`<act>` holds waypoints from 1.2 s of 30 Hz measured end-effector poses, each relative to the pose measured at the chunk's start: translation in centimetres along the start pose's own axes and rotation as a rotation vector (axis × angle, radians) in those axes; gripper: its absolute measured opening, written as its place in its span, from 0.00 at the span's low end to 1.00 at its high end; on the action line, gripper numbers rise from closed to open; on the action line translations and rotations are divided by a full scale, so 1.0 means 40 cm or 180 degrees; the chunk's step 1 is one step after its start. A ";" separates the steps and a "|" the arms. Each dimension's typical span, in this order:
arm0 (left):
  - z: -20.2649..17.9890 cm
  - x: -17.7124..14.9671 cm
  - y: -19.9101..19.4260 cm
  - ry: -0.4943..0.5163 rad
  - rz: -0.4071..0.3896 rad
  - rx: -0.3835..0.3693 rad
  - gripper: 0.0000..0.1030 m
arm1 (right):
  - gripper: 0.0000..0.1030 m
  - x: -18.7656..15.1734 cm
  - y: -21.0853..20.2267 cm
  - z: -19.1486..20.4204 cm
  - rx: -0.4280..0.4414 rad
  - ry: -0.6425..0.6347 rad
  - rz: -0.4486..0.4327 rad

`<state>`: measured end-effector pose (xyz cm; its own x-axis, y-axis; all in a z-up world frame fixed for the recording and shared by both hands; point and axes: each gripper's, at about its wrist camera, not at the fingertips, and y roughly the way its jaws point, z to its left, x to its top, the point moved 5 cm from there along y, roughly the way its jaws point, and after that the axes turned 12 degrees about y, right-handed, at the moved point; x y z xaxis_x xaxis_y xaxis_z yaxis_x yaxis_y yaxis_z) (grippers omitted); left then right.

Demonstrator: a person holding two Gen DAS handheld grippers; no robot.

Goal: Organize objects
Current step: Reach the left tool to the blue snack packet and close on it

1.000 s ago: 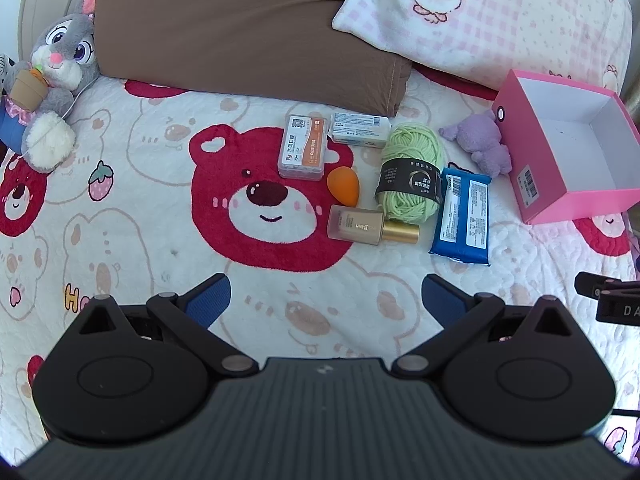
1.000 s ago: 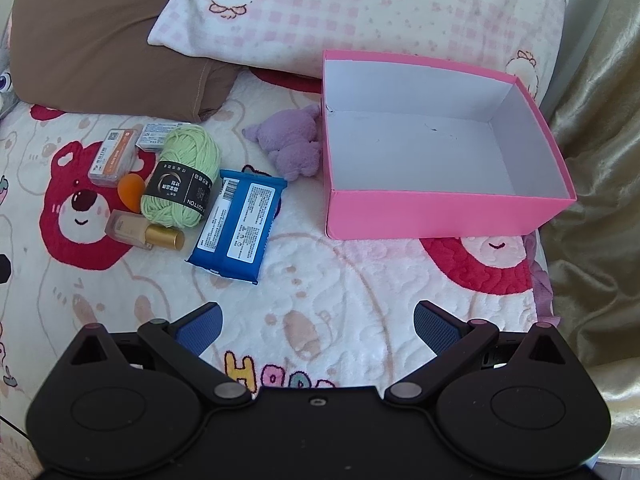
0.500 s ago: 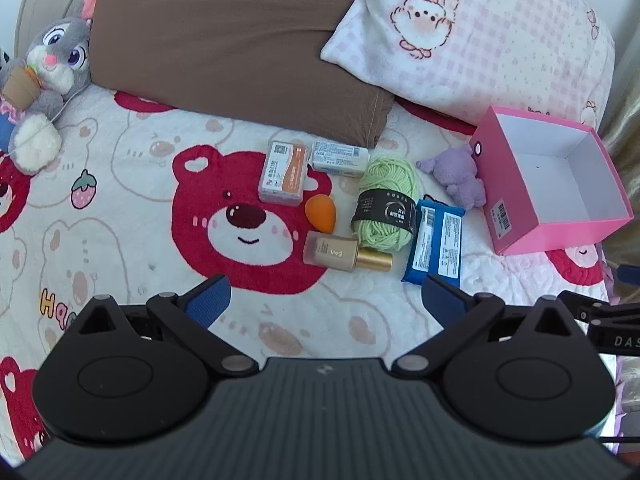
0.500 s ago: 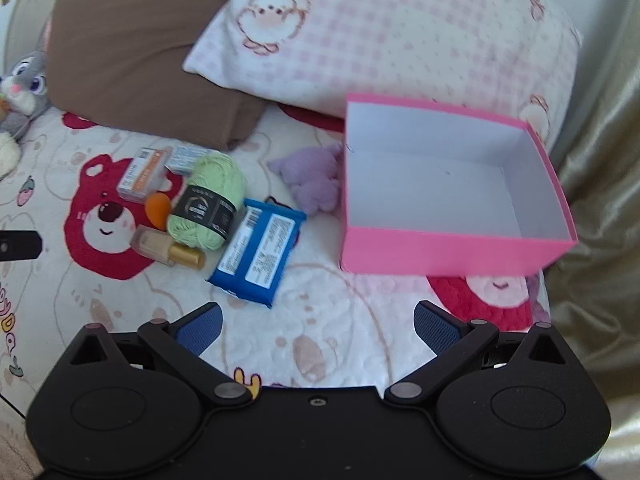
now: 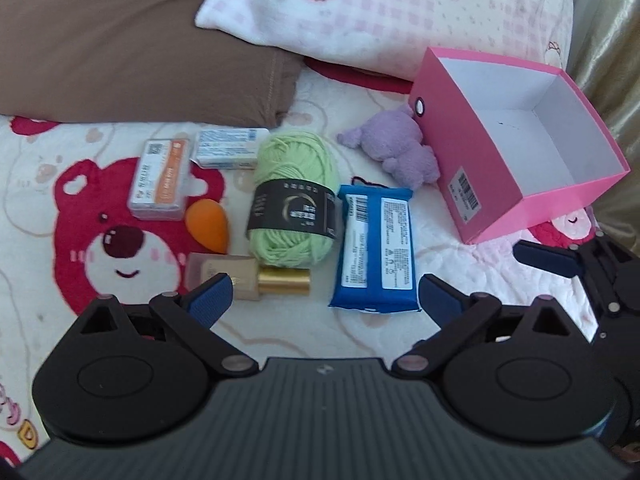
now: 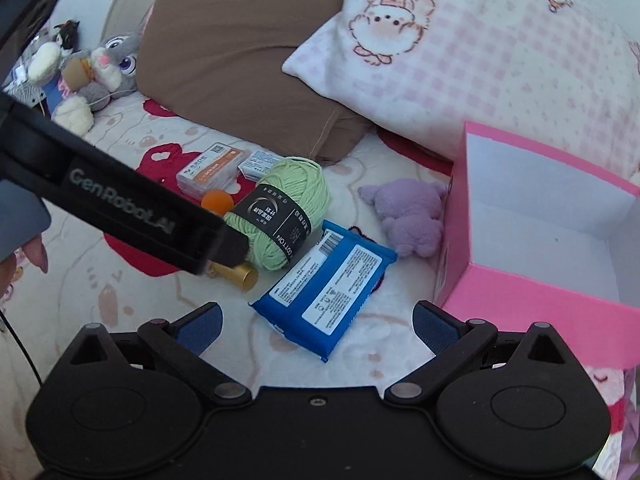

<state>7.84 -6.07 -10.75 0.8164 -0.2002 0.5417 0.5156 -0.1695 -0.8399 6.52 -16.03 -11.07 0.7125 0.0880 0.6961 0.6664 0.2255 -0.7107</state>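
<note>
- My left gripper (image 5: 322,296) hangs over the bear-print bedspread (image 5: 120,160) with its blue-padded fingers (image 5: 208,298) spread wide and nothing between them.
- My right gripper (image 6: 316,322) is likewise spread wide and empty, its fingers framing the near end of the blue plastic-wrapped pack (image 6: 326,300) with white labels.
- In the left wrist view that blue pack (image 5: 374,250) lies flat, just right of the ball of light green cotton yarn (image 5: 294,196) with its black paper band.
- Below the yarn lies a beige foundation bottle with a gold cap (image 5: 250,280), on its side; my left finger covers part of it.
- An orange teardrop makeup sponge (image 5: 208,226) sits left of the yarn, just below a clear plastic case with an orange-and-white label (image 5: 160,180).
- A small white-and-blue box (image 5: 230,148) lies beside that case, near the edge of the brown pillow (image 5: 120,40).
- A small purple plush toy (image 5: 398,148) rests against the side of the open pink cardboard box (image 5: 456,160), whose white interior holds nothing.
- A pink-checked pillow (image 6: 480,48) lies behind the box, and a grey rabbit plush (image 6: 108,64) sits at the far left.
- In the right wrist view, the body of my left tool crosses over the bottle and sponge.
</note>
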 end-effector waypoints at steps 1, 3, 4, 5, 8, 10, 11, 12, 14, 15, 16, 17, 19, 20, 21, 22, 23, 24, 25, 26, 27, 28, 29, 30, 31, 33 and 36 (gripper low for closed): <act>-0.006 -0.004 0.020 -0.0006 -0.0006 -0.0040 0.97 | 0.99 -0.004 0.013 0.001 -0.0005 -0.0071 -0.0067; -0.013 -0.010 0.055 -0.0022 -0.0029 -0.0100 0.93 | 0.99 -0.012 0.036 -0.001 0.0060 -0.0122 -0.0139; -0.015 -0.012 0.070 -0.0036 -0.0030 -0.0149 0.92 | 0.99 -0.018 0.050 0.000 0.0104 -0.0137 -0.0141; -0.016 -0.014 0.084 -0.0054 -0.0039 -0.0206 0.88 | 0.99 -0.024 0.062 0.001 0.0146 -0.0149 -0.0135; -0.020 -0.020 0.116 -0.0061 -0.0056 -0.0306 0.80 | 0.99 -0.041 0.103 0.002 0.0199 -0.0123 -0.0047; -0.022 -0.021 0.133 -0.0035 -0.0107 -0.0405 0.70 | 0.99 -0.049 0.128 0.001 0.0235 -0.0084 0.0013; -0.023 -0.023 0.143 -0.0033 -0.0124 -0.0443 0.63 | 0.99 -0.052 0.139 -0.002 0.0250 -0.0051 0.0052; -0.023 -0.025 0.153 -0.0037 -0.0130 -0.0477 0.58 | 0.99 -0.053 0.151 -0.005 0.0269 -0.0014 0.0093; -0.025 -0.029 0.172 -0.0048 -0.0128 -0.0557 0.53 | 0.99 -0.056 0.168 -0.013 0.0295 0.0053 0.0137; -0.025 -0.032 0.180 -0.0059 -0.0129 -0.0605 0.49 | 0.99 -0.057 0.176 -0.017 0.0300 0.0081 0.0153; -0.025 -0.034 0.188 -0.0075 -0.0134 -0.0640 0.47 | 0.99 -0.058 0.185 -0.021 0.0305 0.0112 0.0176; -0.026 -0.035 0.195 -0.0081 -0.0137 -0.0665 0.44 | 0.99 -0.061 0.194 -0.024 0.0310 0.0143 0.0209; -0.025 -0.036 0.212 -0.0087 -0.0109 -0.0598 0.39 | 0.94 -0.065 0.213 -0.032 0.0329 0.0209 0.0280; -0.024 -0.036 0.219 -0.0084 -0.0109 -0.0531 0.39 | 0.91 -0.068 0.219 -0.035 0.0336 0.0232 0.0308; -0.022 -0.035 0.225 -0.0091 -0.0117 -0.0460 0.39 | 0.91 -0.071 0.223 -0.036 0.0339 0.0242 0.0315; -0.017 -0.035 0.232 -0.0122 -0.0116 -0.0424 0.39 | 0.90 -0.073 0.223 -0.036 0.0339 0.0243 0.0303; -0.012 -0.036 0.244 -0.0181 -0.0099 -0.0418 0.39 | 0.90 -0.075 0.221 -0.035 0.0349 0.0234 0.0283; -0.007 -0.039 0.255 -0.0244 -0.0076 -0.0461 0.41 | 0.89 -0.076 0.223 -0.034 0.0359 0.0217 0.0273; -0.005 -0.042 0.264 -0.0309 -0.0061 -0.0547 0.42 | 0.88 -0.079 0.222 -0.032 0.0370 0.0196 0.0266; -0.003 -0.044 0.268 -0.0382 -0.0057 -0.0636 0.42 | 0.87 -0.080 0.224 -0.031 0.0377 0.0173 0.0262; -0.003 -0.046 0.267 -0.0413 -0.0059 -0.0667 0.41 | 0.84 -0.081 0.228 -0.030 0.0379 0.0147 0.0263; -0.006 -0.046 0.262 -0.0401 -0.0063 -0.0663 0.40 | 0.83 -0.082 0.225 -0.030 0.0387 0.0123 0.0255; -0.009 -0.048 0.257 -0.0392 -0.0051 -0.0673 0.37 | 0.81 -0.083 0.220 -0.029 0.0380 0.0100 0.0239; -0.011 -0.050 0.251 -0.0427 -0.0027 -0.0724 0.35 | 0.80 -0.083 0.213 -0.031 0.0367 0.0080 0.0240; -0.014 -0.054 0.246 -0.0502 0.0008 -0.0815 0.34 | 0.80 -0.084 0.205 -0.034 0.0363 0.0080 0.0253; -0.021 -0.064 0.235 -0.0645 0.0076 -0.0988 0.34 | 0.80 -0.087 0.180 -0.044 0.0412 0.0113 0.0293; -0.041 -0.084 0.229 -0.0771 0.0245 -0.1179 0.34 | 0.85 -0.109 0.142 -0.049 0.0450 0.0008 0.0427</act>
<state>9.37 -8.54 -20.21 0.9089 -0.0015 0.4170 0.3590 -0.5059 -0.7843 7.63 -17.04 -18.34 0.7935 0.1239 0.5958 0.5281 0.3460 -0.7755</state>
